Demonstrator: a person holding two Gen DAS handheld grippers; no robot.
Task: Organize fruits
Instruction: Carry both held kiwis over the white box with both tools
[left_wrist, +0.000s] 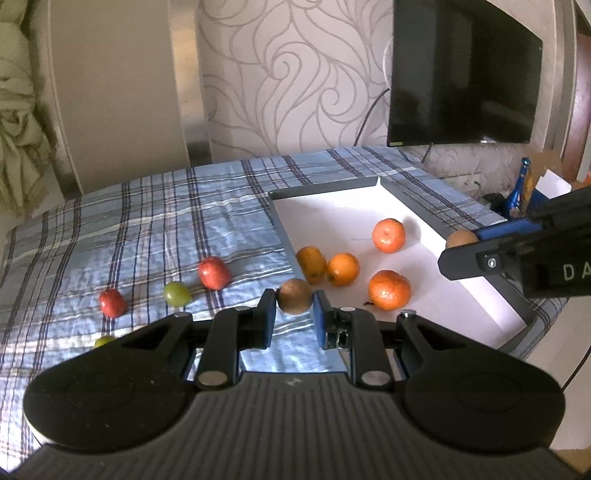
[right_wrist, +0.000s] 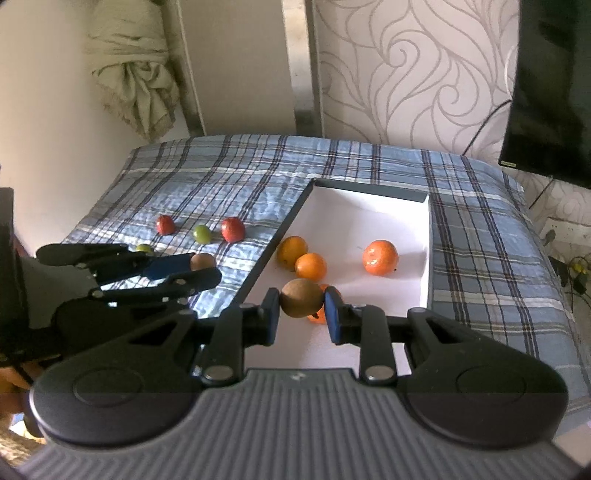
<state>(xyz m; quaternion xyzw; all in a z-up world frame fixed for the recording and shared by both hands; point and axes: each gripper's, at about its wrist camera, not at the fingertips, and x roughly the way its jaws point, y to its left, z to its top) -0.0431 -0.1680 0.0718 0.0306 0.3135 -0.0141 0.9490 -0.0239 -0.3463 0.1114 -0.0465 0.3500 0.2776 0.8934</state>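
Observation:
My left gripper (left_wrist: 294, 308) is shut on a small brown round fruit (left_wrist: 294, 301), held above the plaid cloth just left of the tray's rim. My right gripper (right_wrist: 301, 308) is shut on a second brown fruit (right_wrist: 301, 297) over the near part of the white tray (right_wrist: 369, 192). Inside the tray lie several oranges (right_wrist: 380, 257), one half hidden behind the held fruit. On the cloth left of the tray sit two red fruits (left_wrist: 213, 273) and two green ones (left_wrist: 177, 293). Each gripper shows in the other's view, the right gripper (left_wrist: 461, 251) and the left gripper (right_wrist: 192, 269).
The tray has a dark raised rim (left_wrist: 325, 186). A black TV (left_wrist: 461, 74) hangs on the patterned wall behind the table. A blue bottle (left_wrist: 519, 188) and boxes stand off the table's right. A bunched curtain (right_wrist: 136, 85) hangs at the back left.

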